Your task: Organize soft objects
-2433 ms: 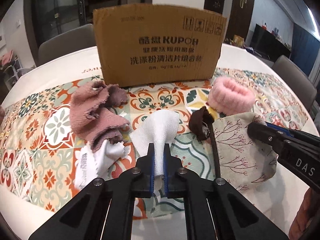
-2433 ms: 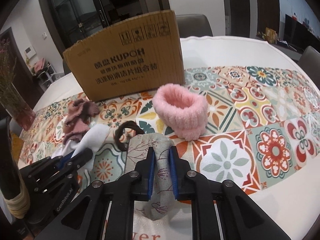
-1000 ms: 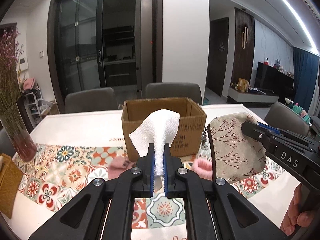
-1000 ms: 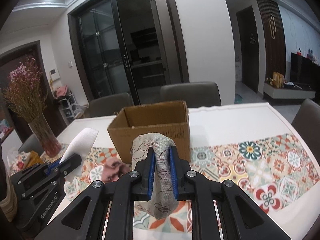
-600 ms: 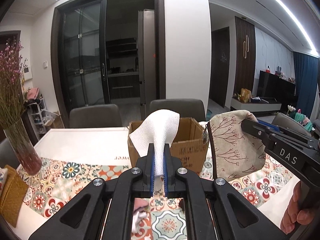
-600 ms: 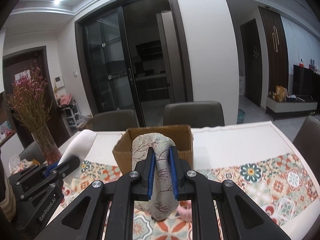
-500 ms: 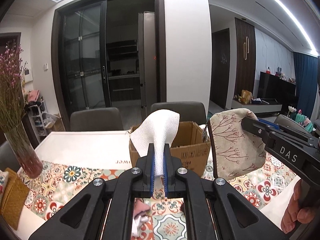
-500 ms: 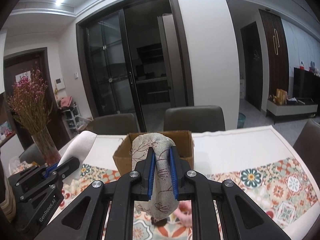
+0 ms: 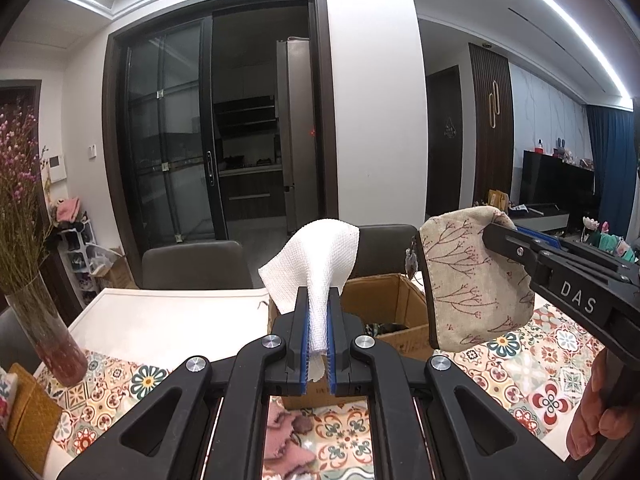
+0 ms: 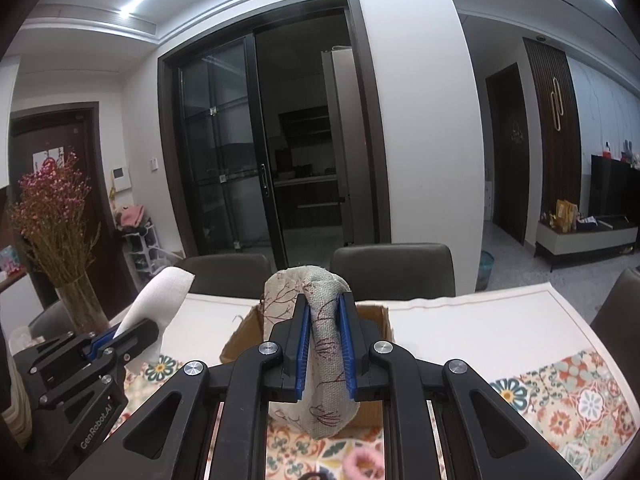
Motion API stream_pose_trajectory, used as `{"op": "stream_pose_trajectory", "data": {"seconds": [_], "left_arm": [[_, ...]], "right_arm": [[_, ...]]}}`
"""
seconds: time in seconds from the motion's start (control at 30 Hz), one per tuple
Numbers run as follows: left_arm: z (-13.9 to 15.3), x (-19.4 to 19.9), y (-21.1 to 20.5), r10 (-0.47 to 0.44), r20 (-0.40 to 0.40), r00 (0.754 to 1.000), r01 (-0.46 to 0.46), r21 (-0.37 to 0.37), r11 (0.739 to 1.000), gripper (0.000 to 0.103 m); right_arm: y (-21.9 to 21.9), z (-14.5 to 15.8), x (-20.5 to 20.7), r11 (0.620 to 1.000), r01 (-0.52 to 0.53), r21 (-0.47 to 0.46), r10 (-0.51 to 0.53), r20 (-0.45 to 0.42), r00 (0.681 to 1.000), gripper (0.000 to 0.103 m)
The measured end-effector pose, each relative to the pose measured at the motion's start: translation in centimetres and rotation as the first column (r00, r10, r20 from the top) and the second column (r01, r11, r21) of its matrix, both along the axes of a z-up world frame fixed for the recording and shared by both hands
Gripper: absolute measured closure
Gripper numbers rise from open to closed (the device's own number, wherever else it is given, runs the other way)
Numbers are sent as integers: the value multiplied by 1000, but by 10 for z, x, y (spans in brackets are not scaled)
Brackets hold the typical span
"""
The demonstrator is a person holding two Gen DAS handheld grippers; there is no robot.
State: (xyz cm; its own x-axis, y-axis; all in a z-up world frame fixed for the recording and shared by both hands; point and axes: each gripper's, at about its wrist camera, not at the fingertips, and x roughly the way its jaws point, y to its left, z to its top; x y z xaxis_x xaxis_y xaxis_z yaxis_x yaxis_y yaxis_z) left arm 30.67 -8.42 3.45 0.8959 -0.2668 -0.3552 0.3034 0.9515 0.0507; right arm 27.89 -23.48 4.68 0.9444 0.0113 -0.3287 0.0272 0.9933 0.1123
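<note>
We have two soft things lifted above the worktop [image 9: 172, 320], one in each grip. Our left hand-held gripper [image 9: 318, 344] is clamped on a white cloth [image 9: 320, 264], and our right hand-held gripper [image 10: 325, 344] is clamped on a beige pouch [image 10: 326, 344] printed with twigs. Both hang in front of one open cardboard box [image 9: 384, 304], which stands on the patterned runner [image 9: 532, 360]. The two held things and the black fingers hide much of the box. Below, on the runner, we see a pink rag [image 9: 286, 444] and one pink fluffy band [image 10: 362, 462]. A vase of dried flowers [image 9: 44, 328] stands at the left, and two grey chairs [image 10: 394, 270] sit behind the worktop.
</note>
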Motion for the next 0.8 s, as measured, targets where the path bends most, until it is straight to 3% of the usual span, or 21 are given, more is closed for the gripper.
{"op": "stream_pose_trajectory", "data": {"seconds": [0.37,0.8], "left_arm": [[-5,47,-9,-5,-3,1000,5,-7,1000,95],[-31,101,-26,-17,-62,998,17,10,1000,95]], "right_arm": [[-3,5,48,999,3,-36,-2,34,999,87],[-2,-22,99,998,0,-56,-2,-30,1000,87]]}}
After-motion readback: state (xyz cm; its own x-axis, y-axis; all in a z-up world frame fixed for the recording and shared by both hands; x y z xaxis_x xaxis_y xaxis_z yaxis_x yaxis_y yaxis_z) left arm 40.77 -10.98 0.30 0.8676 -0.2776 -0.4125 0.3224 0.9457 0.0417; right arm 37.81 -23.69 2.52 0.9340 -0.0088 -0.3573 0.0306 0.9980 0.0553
